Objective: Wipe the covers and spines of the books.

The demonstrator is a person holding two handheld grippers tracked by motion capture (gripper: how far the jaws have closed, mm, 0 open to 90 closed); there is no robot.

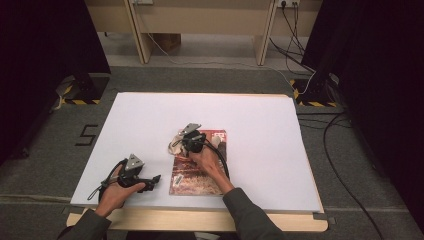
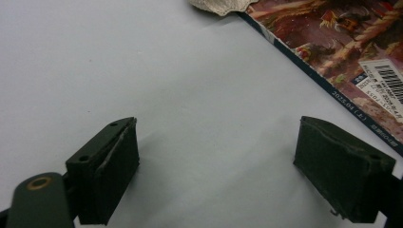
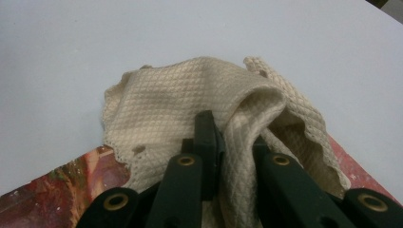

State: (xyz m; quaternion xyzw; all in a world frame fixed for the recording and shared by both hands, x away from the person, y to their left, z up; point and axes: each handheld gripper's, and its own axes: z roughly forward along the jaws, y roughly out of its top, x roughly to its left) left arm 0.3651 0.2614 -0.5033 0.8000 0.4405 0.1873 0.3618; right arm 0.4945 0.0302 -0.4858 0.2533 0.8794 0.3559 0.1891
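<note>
While the left tongs (image 1: 152, 178) are resting at the near edge of the white worktop (image 1: 260, 125), they are standing released, jaws wide apart with nothing but bare surface between them in the left gripper view. Just beside them, toward the person's right, a magazine (image 1: 197, 167) is lying flat, its long axis running from the near edge away toward the far side, its spine edge facing the left tongs.

Farther out, over the far left corner of that magazine, the right tongs (image 3: 223, 137) are clenching a fold of a cream waffle-weave cloth (image 3: 190, 95), the jaws pinching a ridge of fabric between them. The cloth is bunching ahead of the tongs, partly lying on the magazine's far corner and partly spilling off it onto the worktop beyond.

The work in hand looks like wiping the magazine cover with the cloth, or dragging the cloth off it. The coming move turns on this: the rest of the cover is stretching back from the cloth toward the person, along the magazine's long axis, and the right hand (image 1: 207, 162) is already on it, so a stroke would run nearward.
</note>
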